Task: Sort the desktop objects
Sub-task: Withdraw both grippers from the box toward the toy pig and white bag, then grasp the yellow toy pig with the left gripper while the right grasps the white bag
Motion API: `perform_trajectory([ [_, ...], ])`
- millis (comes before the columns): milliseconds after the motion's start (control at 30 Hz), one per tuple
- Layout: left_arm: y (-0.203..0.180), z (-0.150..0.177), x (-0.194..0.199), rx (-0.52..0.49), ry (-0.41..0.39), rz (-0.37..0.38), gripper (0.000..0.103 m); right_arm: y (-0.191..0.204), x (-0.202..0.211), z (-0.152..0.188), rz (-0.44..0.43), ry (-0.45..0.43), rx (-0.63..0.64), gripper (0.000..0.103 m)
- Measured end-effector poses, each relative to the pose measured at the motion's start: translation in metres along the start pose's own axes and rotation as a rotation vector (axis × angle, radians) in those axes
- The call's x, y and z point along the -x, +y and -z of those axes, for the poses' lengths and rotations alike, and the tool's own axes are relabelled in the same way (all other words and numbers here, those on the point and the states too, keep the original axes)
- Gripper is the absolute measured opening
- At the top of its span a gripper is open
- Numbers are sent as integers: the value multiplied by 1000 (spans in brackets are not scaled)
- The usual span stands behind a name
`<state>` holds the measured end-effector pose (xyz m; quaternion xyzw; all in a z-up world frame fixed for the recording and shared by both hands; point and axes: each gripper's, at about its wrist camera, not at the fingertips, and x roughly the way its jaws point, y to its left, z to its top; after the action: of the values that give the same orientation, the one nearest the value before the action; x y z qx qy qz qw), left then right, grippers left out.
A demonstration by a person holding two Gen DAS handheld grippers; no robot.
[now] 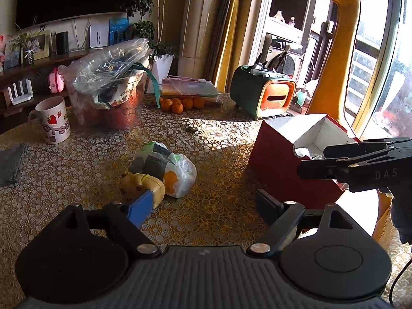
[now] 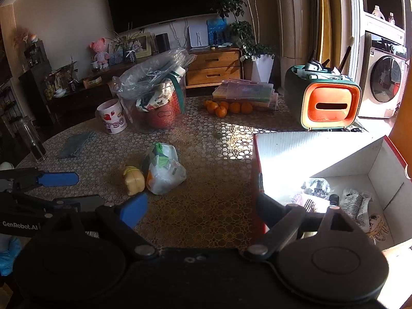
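Fingers of both grippers stand wide apart with nothing between them; we note the left gripper (image 1: 203, 204) low over the patterned table (image 1: 77, 170), its blue-padded finger (image 1: 140, 207) just in front of a small yellow toy (image 1: 143, 186); whether pad and toy touch, we cannot tell. We find the right gripper (image 2: 203, 212) straddling the near wall of a red box (image 2: 257, 180), one blue finger (image 2: 134, 209) over the table and the dark finger on the box side; in the left view its fingers (image 1: 342, 164) appear above the box (image 1: 278, 159).

We record the yellow toy (image 2: 134, 182) lying on the table, touching a white plastic bag (image 2: 164, 170) of small goods at its right; both sit near the middle of the table, apart from the box. Inside the box, on its white floor, we see several wrapped items (image 2: 355, 203); their nature is unclear.

Further back we observe a printed mug (image 1: 55, 119); a clear tub (image 1: 110, 97) stuffed with plastic; a row of oranges (image 1: 180, 104) before a stack of flat cases (image 1: 189, 87); a green and orange tissue holder (image 1: 262, 95); a grey cloth (image 1: 11, 164) at the left edge.
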<state>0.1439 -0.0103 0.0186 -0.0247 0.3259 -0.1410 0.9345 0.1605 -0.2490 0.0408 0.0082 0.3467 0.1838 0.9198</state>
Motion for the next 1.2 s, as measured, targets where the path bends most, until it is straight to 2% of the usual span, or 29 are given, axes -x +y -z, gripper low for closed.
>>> perform_trajectory([
  [200,25,11,-9,10,2,-3,89,26,-27,-12,-21,32,60,90],
  [267,31,14,-14,6,1,-11,101,35,-38,-17,-29,46,76,90],
  [300,34,15,-16,6,-1,-13,103,38,-44,-18,-34,52,82,90],
  [733,74,23,-62,9,28,-33,103,77,-118,-40,-69,117,172,90],
  [1200,84,20,-117,-49,52,-32,103,69,-197,-54,-54,189,166,90],
])
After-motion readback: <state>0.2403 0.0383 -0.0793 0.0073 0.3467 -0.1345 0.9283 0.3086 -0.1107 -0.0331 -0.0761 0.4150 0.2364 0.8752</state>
